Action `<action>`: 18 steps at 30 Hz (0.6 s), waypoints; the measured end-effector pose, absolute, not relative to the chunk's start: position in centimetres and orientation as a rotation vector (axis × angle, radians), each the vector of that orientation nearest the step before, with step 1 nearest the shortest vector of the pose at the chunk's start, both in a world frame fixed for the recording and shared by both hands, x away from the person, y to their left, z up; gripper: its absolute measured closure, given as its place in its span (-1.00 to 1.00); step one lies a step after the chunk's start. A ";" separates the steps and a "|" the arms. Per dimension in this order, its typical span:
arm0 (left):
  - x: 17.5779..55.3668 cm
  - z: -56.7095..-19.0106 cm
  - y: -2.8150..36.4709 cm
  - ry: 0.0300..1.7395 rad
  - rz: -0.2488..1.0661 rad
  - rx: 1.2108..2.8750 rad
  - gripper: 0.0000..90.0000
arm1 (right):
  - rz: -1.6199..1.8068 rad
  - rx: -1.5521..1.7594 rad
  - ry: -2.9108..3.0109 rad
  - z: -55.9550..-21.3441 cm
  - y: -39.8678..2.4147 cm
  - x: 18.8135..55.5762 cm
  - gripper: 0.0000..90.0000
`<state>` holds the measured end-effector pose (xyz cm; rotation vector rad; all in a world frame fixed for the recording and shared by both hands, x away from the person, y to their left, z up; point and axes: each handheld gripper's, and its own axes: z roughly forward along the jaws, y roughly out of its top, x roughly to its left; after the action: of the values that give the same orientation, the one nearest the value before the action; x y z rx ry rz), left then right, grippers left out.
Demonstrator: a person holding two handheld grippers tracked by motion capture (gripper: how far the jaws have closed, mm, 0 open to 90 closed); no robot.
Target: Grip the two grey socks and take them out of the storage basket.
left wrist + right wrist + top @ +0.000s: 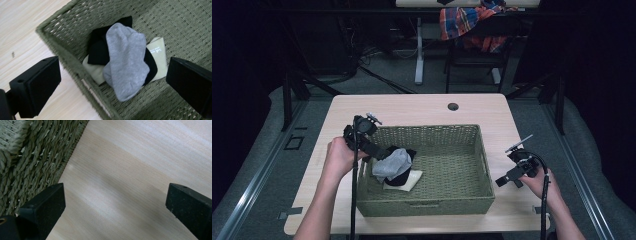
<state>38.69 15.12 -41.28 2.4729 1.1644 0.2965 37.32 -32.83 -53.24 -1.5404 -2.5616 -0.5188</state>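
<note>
Socks piled in the basket's near-left corner, both my grippers empty.

From the high view, the bench [422,107] carries a green woven basket [452,172]. My left forearm reaches in from the bottom, angled forward, with the left gripper [379,152] held above the basket's left rim, jaws spread wide and holding nothing. My right gripper [508,179] sits over bare bench just right of the basket, jaws wide apart, empty. The grey sock [126,61] lies on top, long axis running from the basket's left wall toward its middle, over a black sock [100,50] and a cream sock [157,56].
</note>
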 end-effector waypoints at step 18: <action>39.9 -46.0 12.2 1.117 0.153 2.627 -0.40 | -0.478 -1.509 -2.583 -53.2 -32.9 37.4 -0.94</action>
<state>39.92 12.16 -46.05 2.6270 1.1170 0.1525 37.39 -32.88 -53.15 -1.5093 -2.5828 -0.4781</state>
